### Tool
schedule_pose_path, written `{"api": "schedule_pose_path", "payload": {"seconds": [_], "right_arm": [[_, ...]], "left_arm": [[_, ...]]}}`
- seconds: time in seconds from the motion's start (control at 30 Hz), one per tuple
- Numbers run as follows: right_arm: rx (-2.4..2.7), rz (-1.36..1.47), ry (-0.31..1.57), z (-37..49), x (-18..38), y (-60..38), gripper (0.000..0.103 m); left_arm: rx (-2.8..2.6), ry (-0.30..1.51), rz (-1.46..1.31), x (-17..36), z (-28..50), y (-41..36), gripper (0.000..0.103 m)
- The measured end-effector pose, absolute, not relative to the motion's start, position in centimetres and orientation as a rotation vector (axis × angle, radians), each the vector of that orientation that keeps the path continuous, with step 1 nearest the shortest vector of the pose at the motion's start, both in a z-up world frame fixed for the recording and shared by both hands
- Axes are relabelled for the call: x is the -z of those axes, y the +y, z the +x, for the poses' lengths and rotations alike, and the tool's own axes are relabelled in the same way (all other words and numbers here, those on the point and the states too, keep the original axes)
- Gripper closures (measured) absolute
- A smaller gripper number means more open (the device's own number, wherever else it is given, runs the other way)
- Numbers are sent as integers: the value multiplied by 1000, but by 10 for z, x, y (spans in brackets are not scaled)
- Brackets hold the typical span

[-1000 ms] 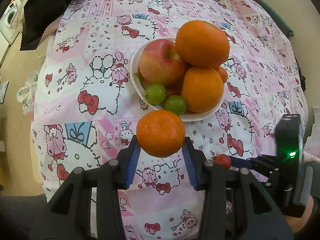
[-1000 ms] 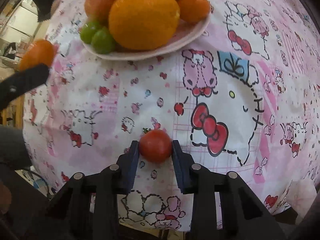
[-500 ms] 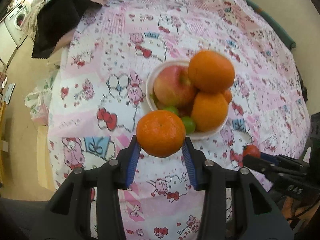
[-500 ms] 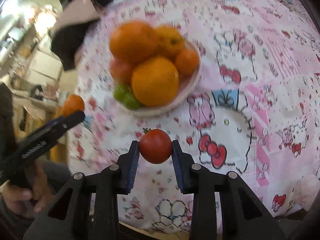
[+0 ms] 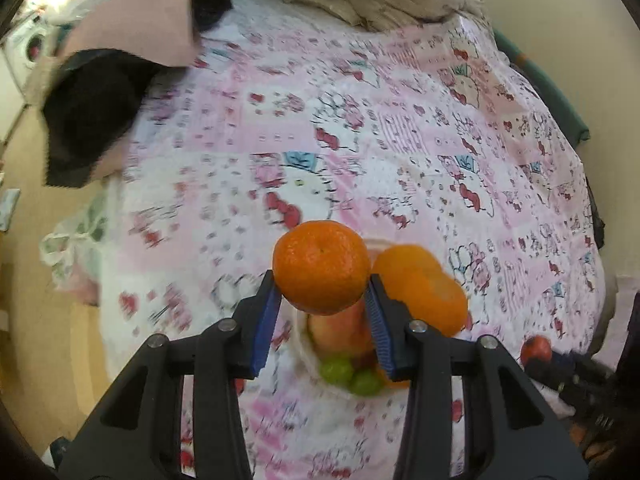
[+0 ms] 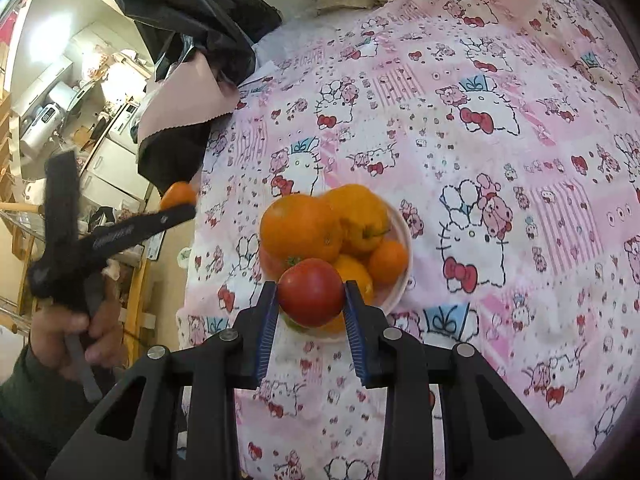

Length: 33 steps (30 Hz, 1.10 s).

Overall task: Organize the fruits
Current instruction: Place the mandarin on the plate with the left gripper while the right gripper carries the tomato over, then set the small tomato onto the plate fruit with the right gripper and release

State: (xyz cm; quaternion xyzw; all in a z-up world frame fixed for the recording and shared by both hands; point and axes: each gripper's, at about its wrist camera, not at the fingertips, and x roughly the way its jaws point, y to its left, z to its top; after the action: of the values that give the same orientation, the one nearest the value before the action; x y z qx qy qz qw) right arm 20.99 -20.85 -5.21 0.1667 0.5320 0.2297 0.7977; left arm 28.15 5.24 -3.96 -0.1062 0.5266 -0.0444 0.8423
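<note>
a mandarin [image 5: 321, 267] is gripped between the blue pads of the left gripper [image 5: 322, 312], held in the air above the near edge of a white bowl [image 6: 401, 280] that sits on a pink cartoon-print cloth [image 6: 500, 128]. a red tomato [image 6: 311, 293] is clamped between the pads of the right gripper [image 6: 310, 316], also held above the bowl. the bowl is seen piled with two large oranges [image 6: 301, 227], a smaller orange fruit [image 6: 388, 261], an apple [image 5: 340, 330] and green grapes [image 5: 337, 369]. in the right wrist view the left gripper is seen at the left edge, grasped by a hand [image 6: 86, 320] in a dark green sleeve. a black and pink cloth [image 5: 92, 120] is draped over the far left corner
</note>
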Motion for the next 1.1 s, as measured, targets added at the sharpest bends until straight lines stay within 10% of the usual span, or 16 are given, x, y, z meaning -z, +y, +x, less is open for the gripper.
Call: {"api": "schedule_pose_path", "payload": {"seconds": [0.53, 0.8, 1.1], "right_arm": [[-425, 424, 1217, 232, 92, -223, 69], [-395, 437, 1213, 233, 94, -229, 69], [-357, 433, 1191, 232, 89, -238, 69]], "left_arm": [[255, 1412, -243, 153, 374, 4, 64], [244, 1430, -265, 149, 371, 9, 35], [153, 1312, -227, 101, 329, 39, 33]]}}
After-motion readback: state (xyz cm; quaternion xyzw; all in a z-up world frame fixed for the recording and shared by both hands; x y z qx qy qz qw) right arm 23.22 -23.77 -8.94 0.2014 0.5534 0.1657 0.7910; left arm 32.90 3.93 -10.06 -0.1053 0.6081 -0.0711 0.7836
